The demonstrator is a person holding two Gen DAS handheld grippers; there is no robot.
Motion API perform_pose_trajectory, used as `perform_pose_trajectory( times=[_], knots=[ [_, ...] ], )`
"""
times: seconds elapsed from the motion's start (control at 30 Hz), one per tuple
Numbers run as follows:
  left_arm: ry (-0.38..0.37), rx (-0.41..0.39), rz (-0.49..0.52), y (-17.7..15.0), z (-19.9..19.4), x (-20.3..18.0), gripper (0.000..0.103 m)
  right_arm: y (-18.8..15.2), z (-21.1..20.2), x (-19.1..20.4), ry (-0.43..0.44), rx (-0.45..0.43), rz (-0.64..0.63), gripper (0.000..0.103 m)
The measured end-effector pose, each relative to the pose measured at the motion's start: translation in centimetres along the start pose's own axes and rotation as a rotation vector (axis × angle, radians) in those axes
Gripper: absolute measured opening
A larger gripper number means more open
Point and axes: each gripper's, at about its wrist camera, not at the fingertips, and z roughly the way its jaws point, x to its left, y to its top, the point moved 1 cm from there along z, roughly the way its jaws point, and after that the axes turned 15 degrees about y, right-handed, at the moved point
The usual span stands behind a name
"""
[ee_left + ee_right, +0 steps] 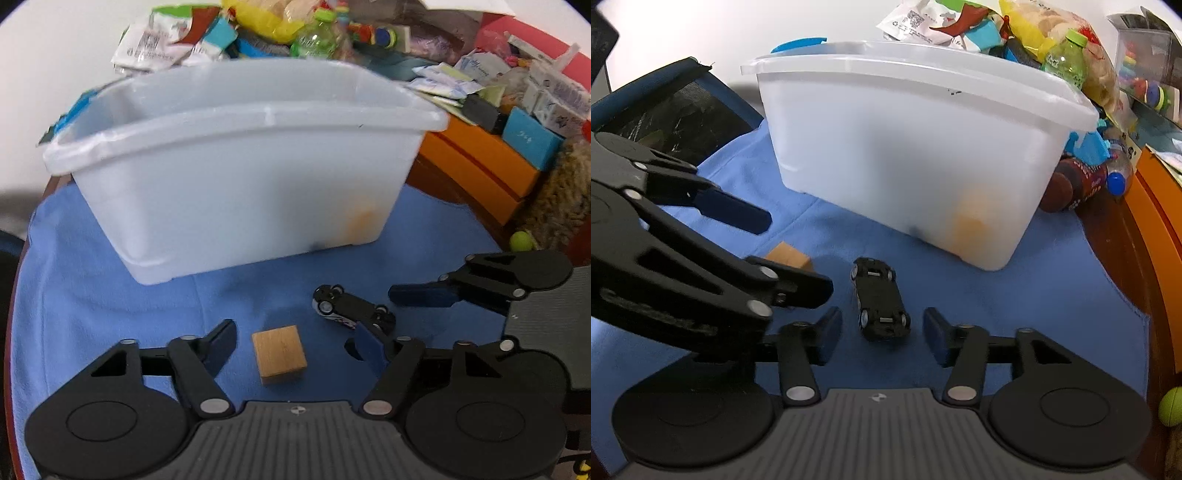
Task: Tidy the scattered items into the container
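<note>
The wooden block (279, 353) lies on the blue cloth (110, 295) in front of the bin, squarely between the two fingers of the left gripper (291, 345), which stand apart on either side of it with a gap showing on both sides; nothing is held yet. Just to its right the toy car (880, 303) lies belly up, wheels in the air, between the spread fingers of the right gripper (882, 328), also clear of both pads. So both grippers are open, each bracketing its own piece.

To do this step well, each hand should sink until the pads reach the sides of its object, then close evenly. The block offers flat parallel faces, so a square grip should hold. The car is narrower and slick, and likely to twist if caught at the wheels; gripping across its body is safer. The two grippers sit very near each other, so they should lift one after the other or drift apart as they rise.

Beyond them stands the translucent white container (916, 147), open-topped. Through its frosted wall an orange shape (967, 225) and a small dark thing show dimly near the bottom right; what they are I cannot tell. Behind and to the right of it is a heap of packets, bottles and boxes.
</note>
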Motion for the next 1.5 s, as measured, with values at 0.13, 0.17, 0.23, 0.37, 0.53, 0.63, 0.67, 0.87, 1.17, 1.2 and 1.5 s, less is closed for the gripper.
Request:
perform_pose_trajectory(
  times=[0.13, 0.17, 0.23, 0.37, 0.53, 0.63, 0.67, 0.87, 1.17, 1.2, 1.5],
  knots=[
    [-0.017, 0.029, -0.033, -0.5, 1.0, 1.0, 0.049, 0.4, 0.6, -0.1, 0.015, 0.006, -0.013, 0.055],
    [-0.019, 0.035, -0.028, -0.6, 1.2, 1.1, 0.045, 0.4, 0.8, -0.1, 0.015, 0.010, -0.025, 0.055],
    [-0.024, 0.045, 0.005, -0.8, 1.5, 1.1, 0.038, 0.3, 1.2, 0.0, 0.004, 0.026, -0.043, 0.055],
    [-0.030, 0.018, 0.049, -1.2, 1.6, 1.1, 0.034, 0.1, 1.3, 0.0, 0.014, 0.022, -0.056, 0.035],
    [-0.056, 0.002, 0.074, -1.1, 0.7, 1.7, 0.032, 0.1, 0.8, 0.8, -0.003, 0.029, -0.092, 0.034],
    [-0.059, -0.035, 0.086, -0.7, -0.9, 2.2, 0.032, 0.4, -0.6, 1.1, -0.025, 0.001, -0.088, 0.034],
    [-0.060, -0.049, 0.084, -0.4, -1.6, 2.4, 0.032, 0.6, -1.2, 1.1, -0.032, -0.011, -0.087, 0.034],
    [-0.051, -0.172, 0.089, 1.7, -6.6, 3.2, 0.032, 3.1, -5.7, 1.9, -0.073, -0.119, -0.080, 0.034],
    [-0.039, -0.333, 0.036, 7.4, -11.4, 4.5, 0.033, 8.7, -11.2, 2.5, -0.119, -0.284, -0.101, 0.034],
    [-0.032, -0.346, 0.031, 8.2, -11.5, 4.5, 0.033, 9.2, -11.2, 2.2, -0.125, -0.292, -0.096, 0.034],
    [-0.059, -0.316, -0.074, 11.8, -8.6, 5.7, 0.037, 12.0, -8.7, -0.8, -0.138, -0.268, -0.029, 0.034]
  ],
)
